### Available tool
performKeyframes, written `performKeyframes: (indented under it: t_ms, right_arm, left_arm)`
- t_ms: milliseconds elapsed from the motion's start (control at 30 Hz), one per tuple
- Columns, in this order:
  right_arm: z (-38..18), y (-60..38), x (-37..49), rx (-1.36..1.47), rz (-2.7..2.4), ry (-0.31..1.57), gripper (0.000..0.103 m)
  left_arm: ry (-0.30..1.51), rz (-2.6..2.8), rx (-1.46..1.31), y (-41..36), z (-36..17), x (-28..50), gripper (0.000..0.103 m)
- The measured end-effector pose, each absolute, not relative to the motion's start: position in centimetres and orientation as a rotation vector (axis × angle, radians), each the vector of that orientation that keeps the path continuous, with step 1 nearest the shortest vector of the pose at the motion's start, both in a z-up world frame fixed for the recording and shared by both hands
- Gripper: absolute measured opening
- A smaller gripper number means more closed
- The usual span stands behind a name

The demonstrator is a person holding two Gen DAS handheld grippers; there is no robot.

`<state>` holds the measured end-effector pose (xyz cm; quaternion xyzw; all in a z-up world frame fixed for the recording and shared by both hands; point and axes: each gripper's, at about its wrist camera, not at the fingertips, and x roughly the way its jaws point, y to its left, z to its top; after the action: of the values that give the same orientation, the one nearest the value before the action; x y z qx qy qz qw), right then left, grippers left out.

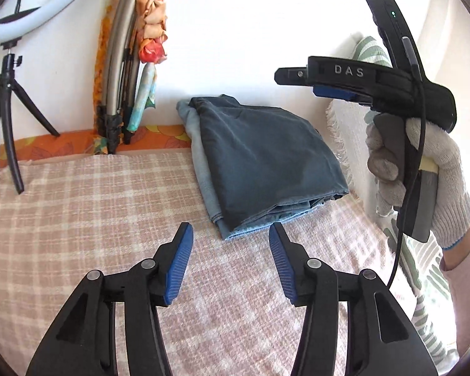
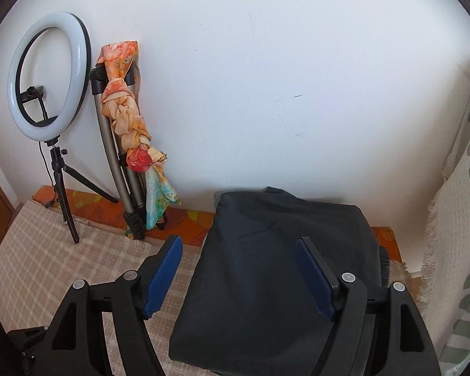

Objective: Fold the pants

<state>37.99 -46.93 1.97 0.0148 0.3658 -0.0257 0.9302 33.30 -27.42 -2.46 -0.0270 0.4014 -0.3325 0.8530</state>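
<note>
Evidently, folded dark blue-grey cotton pants [image 1: 266,159] are lying compactly on the beige checked woven cover [image 1: 94,206] near the wall; both the left gripper [image 1: 230,238] and right gripper [image 2: 238,250] are hovering wide, empty, suggesting folding is essentially complete.

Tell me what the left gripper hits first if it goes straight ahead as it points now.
Probably the folded pants: the left gripper is open and aimed at the near edge of the stack on the checked blanket. Depth is unclear, so it may meet the blanket first.

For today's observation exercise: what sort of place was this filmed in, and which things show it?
Probably a room in a home, arranged for filming: folded pants lie on a checked blanket, with a ring light on a tripod against the white wall.
</note>
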Motion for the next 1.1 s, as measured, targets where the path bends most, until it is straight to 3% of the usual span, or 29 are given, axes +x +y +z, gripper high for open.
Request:
performKeyframes:
  t_ms: [100, 300, 533, 667, 800, 933, 1100]
  right_arm:
    - [2.1, -47.2, 35.2, 0.053, -0.058, 0.747, 0.086]
    - [1.8, -46.0, 28.5, 0.045, -0.076, 0.763, 0.086]
    - [1.3, -44.9, 21.1, 0.047, -0.13, 0.755, 0.087]
    - [1.6, -44.0, 17.3, 0.039, -0.175, 0.724, 0.097]
    - [1.5, -42.9, 14.4, 0.052, -0.209, 0.707, 0.097]
    - [0.8, -41.8, 12.0, 0.068, -0.224, 0.686, 0.103]
    - [-0.1, -40.5, 10.5, 0.082, -0.223, 0.666, 0.103]
  left_arm:
    - [0.813, -0.684, -0.018, -27.0, -1.2, 31.1, 0.061]
    - [0.762, -0.669, 0.025, -25.7, 0.9, 26.9, 0.068]
    - [0.75, -0.68, 0.029, -23.7, 1.6, 23.3, 0.07]
    - [0.751, -0.674, 0.063, -22.6, 1.3, 21.3, 0.071]
    - [0.731, -0.653, 0.097, -21.5, 1.1, 19.3, 0.078]
    - [0.707, -0.633, 0.11, -20.1, 0.7, 17.6, 0.079]
    - [0.709, -0.631, 0.081, -18.7, -0.2, 16.8, 0.081]
